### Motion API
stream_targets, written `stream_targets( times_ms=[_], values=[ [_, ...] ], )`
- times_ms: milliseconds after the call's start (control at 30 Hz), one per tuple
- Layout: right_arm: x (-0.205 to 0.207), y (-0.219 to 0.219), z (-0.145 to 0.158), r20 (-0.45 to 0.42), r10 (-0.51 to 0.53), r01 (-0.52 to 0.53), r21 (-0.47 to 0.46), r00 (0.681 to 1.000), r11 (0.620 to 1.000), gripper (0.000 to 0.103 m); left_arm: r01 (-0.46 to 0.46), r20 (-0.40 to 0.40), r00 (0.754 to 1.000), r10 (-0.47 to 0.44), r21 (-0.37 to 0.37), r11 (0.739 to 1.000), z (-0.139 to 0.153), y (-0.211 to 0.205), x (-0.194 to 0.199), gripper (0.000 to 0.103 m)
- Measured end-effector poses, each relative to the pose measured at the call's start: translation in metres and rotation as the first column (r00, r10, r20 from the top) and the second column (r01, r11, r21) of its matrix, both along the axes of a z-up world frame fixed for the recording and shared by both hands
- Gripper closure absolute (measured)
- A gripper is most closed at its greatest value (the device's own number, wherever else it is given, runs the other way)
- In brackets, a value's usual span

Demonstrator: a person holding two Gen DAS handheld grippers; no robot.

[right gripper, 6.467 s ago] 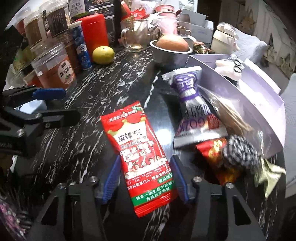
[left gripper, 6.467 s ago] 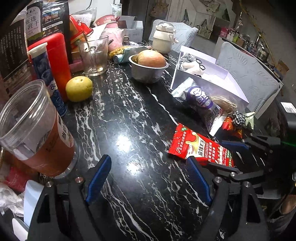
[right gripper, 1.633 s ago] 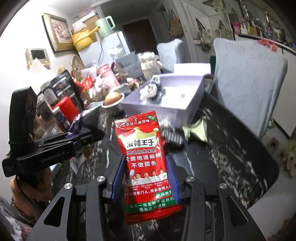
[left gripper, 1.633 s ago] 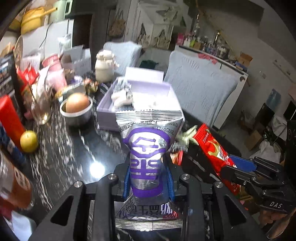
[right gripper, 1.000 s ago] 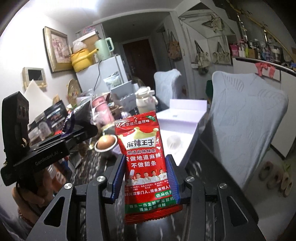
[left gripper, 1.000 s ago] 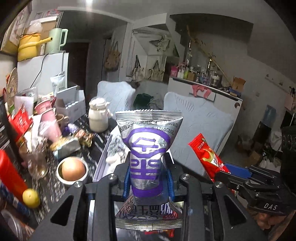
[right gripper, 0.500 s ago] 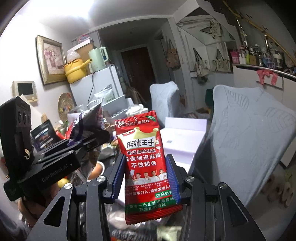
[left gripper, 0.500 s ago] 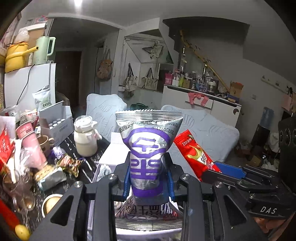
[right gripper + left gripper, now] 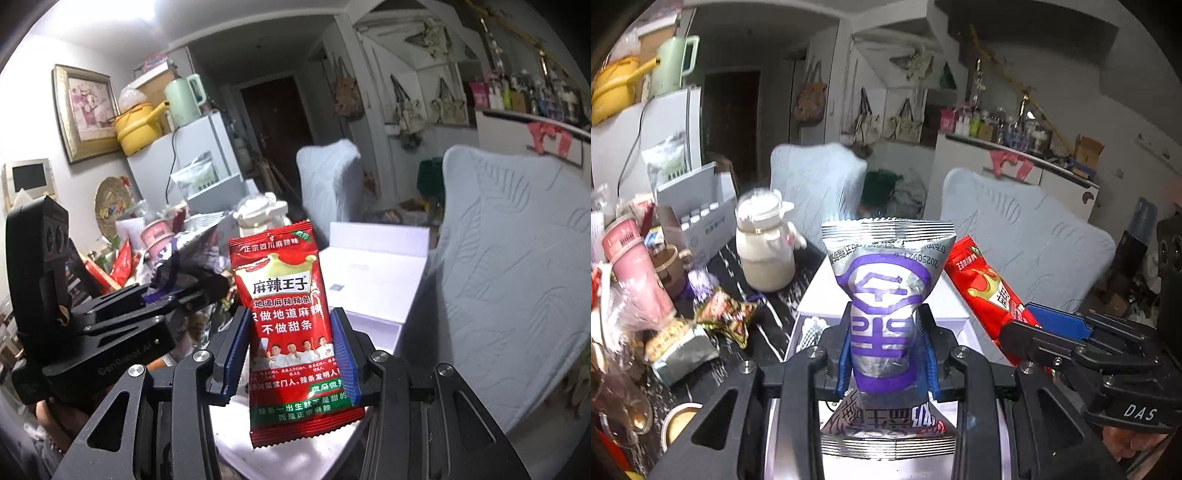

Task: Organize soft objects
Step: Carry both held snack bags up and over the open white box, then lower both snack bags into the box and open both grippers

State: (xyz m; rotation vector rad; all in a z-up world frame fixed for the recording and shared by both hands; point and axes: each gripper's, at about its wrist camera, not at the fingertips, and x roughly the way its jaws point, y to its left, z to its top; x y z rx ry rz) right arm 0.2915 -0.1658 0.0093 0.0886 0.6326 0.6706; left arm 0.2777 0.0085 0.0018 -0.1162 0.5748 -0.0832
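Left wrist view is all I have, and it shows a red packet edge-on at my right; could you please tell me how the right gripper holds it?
Observer: In the right wrist view, the right gripper has its blue pads pressed on both long edges of the red packet, which stands upright with its front to the camera.
Operator: Thank you. What does that front show?
Observer: A yellow crown near the top, and lower down a row of figures in white above a green band.
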Motion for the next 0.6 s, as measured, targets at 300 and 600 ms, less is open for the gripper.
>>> stream_targets(
  times_ms=[300,600],
  values=[
    [0.025,0.014,-0.036,-0.093,0.002,-0.006,-0.048,0.996,0.999,0.060,0.010,-0.128,0.992,-0.009,0.009,1.000,-0.037,0.002,0.024,0.072],
    [0.043,0.018,-0.063,-0.175,-0.036,0.018,-0.101,0.984,0.995,0.060,-0.013,-0.286,0.958,0.012,-0.002,1.000,-0.073,0.010,0.045,0.072]
  ],
)
